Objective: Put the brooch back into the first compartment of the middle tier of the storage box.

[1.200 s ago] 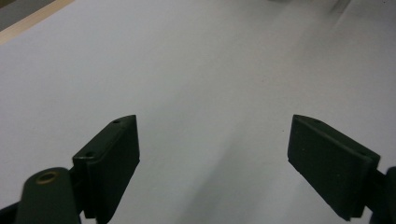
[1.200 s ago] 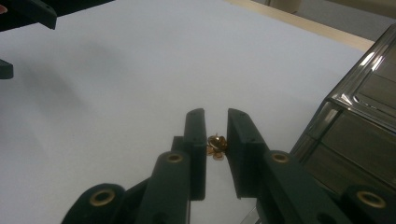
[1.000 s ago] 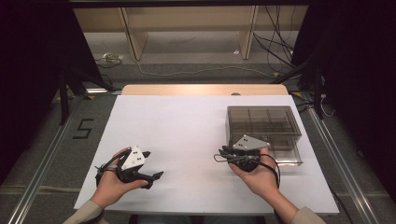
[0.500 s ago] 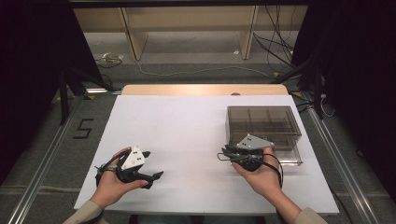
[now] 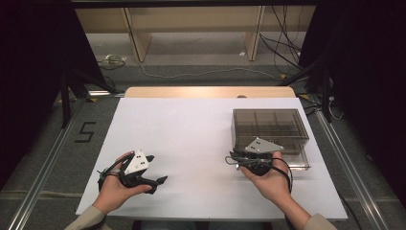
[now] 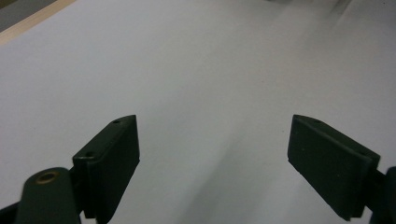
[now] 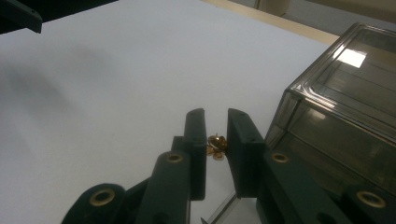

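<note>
Lighting: overhead, even; white worktop (image 5: 191, 139) bright at frame centre in the high view, surroundings at left and right edges near black. Shadows: soft, short, under the hands. Glare: white patch on the smoky plastic box (image 7: 351, 57), upper right of the right gripper view. Focus: left gripper view soft and grainy, upper right corner smeared; near gripper parts at the lower edges blurred.

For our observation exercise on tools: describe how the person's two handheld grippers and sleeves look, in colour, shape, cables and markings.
Each hand carries a black device. The left claw and right claw each have a light grey three-cornered plate on top, dotted with small dark holes. Black cables loop from both bodies around the hands. In the left gripper view, the pads are flat, dark and rectangular; brass-coloured rivets mark the linkages. The sleeves are beige.
</note>
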Available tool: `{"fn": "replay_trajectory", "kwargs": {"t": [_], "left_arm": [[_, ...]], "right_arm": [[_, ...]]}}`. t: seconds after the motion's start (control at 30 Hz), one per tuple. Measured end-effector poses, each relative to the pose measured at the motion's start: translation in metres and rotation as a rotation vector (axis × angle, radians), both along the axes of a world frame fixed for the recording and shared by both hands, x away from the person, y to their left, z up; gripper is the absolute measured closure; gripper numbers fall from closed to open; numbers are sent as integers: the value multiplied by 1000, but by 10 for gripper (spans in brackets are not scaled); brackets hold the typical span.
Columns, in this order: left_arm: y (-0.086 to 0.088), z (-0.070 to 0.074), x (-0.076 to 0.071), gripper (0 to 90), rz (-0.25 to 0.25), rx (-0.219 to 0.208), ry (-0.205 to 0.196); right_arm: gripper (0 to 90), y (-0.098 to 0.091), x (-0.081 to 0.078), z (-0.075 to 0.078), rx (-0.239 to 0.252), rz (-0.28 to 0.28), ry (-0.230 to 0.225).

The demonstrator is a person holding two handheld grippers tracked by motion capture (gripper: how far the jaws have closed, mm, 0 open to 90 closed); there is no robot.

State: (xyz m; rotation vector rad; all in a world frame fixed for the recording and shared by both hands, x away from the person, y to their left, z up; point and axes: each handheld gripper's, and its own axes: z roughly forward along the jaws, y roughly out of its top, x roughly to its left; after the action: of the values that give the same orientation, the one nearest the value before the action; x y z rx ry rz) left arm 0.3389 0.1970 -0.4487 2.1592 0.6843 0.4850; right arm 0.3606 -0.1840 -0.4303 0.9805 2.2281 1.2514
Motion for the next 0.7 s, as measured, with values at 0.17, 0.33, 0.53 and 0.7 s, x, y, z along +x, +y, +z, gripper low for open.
{"fn": "replay_trajectory", "kwargs": {"t": [0.17,0.33,0.53,0.7], "left_arm": [[0,0,0,169,0,-1,1],[0,0,0,169,0,-1,1],[0,0,0,169,0,0,1],[0,0,0,169,0,-1,0]], "right_arm": [[791,-2,0,0,2,-6,0],[792,-3,0,0,2,-8,-1],[791,-5,0,0,0,-10,1],[791,-7,-1,0,1,-15,4]]}}
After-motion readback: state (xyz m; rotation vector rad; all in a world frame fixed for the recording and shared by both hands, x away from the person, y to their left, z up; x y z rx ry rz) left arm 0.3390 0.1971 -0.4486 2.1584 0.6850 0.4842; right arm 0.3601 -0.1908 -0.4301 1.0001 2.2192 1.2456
